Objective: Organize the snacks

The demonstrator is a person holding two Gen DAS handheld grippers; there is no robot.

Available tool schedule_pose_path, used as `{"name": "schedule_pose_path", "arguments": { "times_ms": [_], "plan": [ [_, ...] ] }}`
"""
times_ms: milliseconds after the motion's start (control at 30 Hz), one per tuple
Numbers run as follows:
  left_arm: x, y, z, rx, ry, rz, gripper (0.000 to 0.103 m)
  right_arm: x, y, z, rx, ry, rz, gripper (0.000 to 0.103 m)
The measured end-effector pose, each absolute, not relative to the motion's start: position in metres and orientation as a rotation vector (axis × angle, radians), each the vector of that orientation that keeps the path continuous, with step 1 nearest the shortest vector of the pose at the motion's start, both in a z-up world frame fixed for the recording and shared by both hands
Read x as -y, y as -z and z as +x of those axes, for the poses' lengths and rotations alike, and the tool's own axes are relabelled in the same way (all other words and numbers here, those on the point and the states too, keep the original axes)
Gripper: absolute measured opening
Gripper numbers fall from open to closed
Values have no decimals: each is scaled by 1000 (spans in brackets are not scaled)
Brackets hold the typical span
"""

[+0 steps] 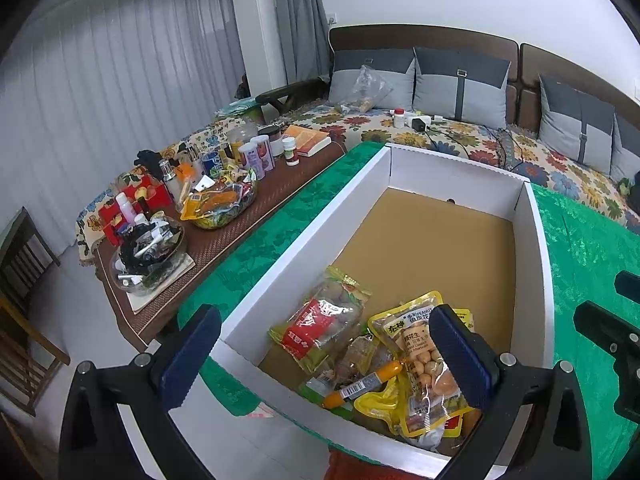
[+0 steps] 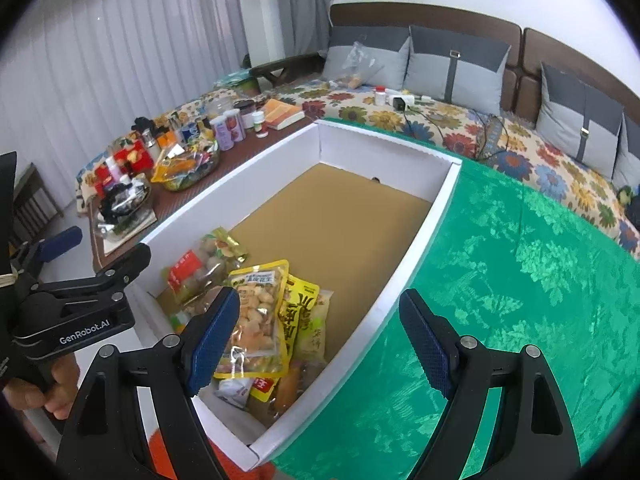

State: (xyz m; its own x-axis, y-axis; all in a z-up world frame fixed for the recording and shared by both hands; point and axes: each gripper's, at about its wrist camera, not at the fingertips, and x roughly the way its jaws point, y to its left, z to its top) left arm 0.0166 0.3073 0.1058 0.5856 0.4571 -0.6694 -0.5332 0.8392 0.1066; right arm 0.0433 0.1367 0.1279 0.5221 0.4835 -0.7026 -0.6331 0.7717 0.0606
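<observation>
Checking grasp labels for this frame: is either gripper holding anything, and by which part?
Nothing is held. The left gripper and right gripper are both open above the white box; the snack packets lie loose inside.

Box [image 1: 460, 168]: white cardboard, open-topped, tan floor, lying on the green cloth; far half bare.
Snack pile: heaped at the near end of the box, packets overlapping.
Peanut bag [image 1: 424, 364]: yellow with a clear window, lying flat on top.
Red-label bag [image 1: 320, 324]: clear, round sweets inside, tilted beside the peanut bag.
Sausage stick [image 1: 362, 384]: orange, barcode facing up, lying diagonally.
</observation>
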Motion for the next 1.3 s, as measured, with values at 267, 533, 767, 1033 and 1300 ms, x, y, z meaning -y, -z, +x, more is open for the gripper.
{"name": "schedule_pose_path", "arguments": {
  "times_ms": [267, 533, 767, 1033, 1300],
  "plan": [
    [-312, -105, 16, -768, -549, -115, 103, -137, -129, 43, -766, -667, -219, 85],
    [-317, -104, 18, -795, -532, -145, 103, -145, -132, 43, -774, -682, -224, 85],
    [-327, -102, 17, -805, -539, -176, 103, -151, -130, 45, -791, -692, -224, 85],
    [-336, -101, 17, -807, -542, -202, 103, -159, -128, 47, -814, -702, -223, 85],
    [-337, -102, 18, -806, -538, -204, 103, -165, -124, 48, -830, -705, -226, 85]
  ]
}}
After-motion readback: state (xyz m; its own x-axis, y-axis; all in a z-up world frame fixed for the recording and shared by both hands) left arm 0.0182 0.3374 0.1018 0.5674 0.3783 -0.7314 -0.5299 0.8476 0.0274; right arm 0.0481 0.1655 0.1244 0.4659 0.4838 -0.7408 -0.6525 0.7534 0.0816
